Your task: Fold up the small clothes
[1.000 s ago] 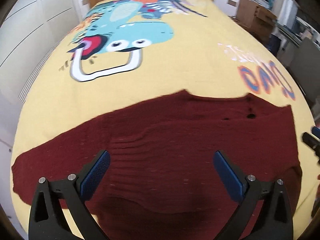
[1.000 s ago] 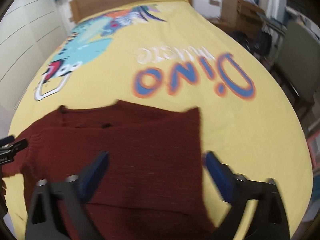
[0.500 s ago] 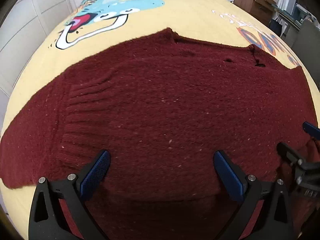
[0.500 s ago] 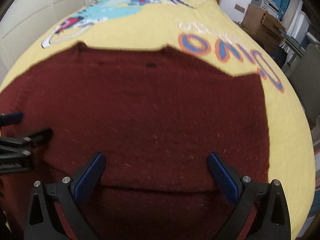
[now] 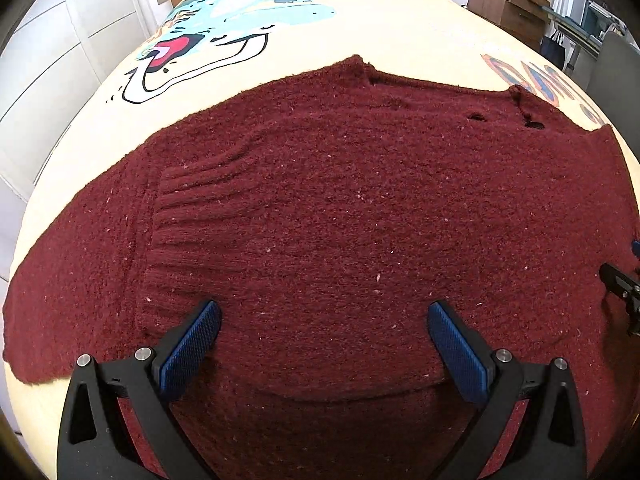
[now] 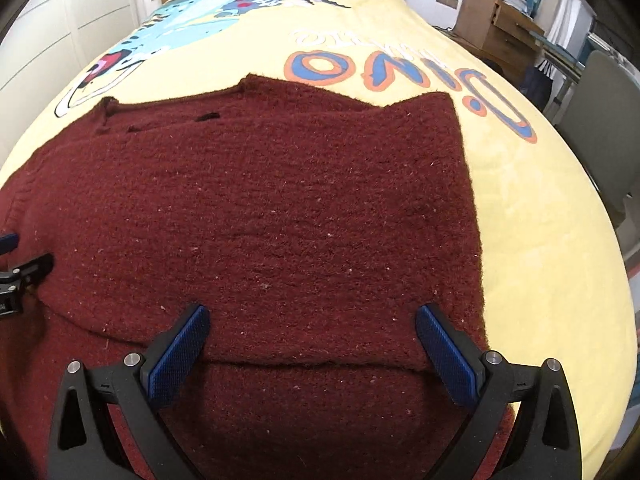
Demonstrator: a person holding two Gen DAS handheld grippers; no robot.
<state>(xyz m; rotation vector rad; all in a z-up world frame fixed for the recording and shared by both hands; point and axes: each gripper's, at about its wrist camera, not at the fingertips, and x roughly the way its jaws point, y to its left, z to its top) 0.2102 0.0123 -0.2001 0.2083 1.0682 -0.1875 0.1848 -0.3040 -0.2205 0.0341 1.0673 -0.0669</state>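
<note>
Two grippers hang over one dark red sweater [image 5: 340,220] spread flat on a yellow bedspread [image 6: 540,220]. At nine o'clock in the left wrist view a sleeve [image 5: 72,280] stretches out. The left gripper [image 5: 324,336] has its fingers wide apart, holding nothing. The right gripper [image 6: 312,336] is likewise spread and empty above a folded edge. At one o'clock, upside-down lettering [image 6: 400,76] reads "Dino"; the smaller line above is illegible.

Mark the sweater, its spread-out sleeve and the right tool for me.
Sweater [image 5: 360,208]: left wrist view, middle of the dark red knit body.
Sleeve [image 5: 80,280]: left wrist view, flat part left of the ribbed seam.
Right tool [image 6: 312,332]: right wrist view, midway between its blue fingertips, jaws apart.
</note>
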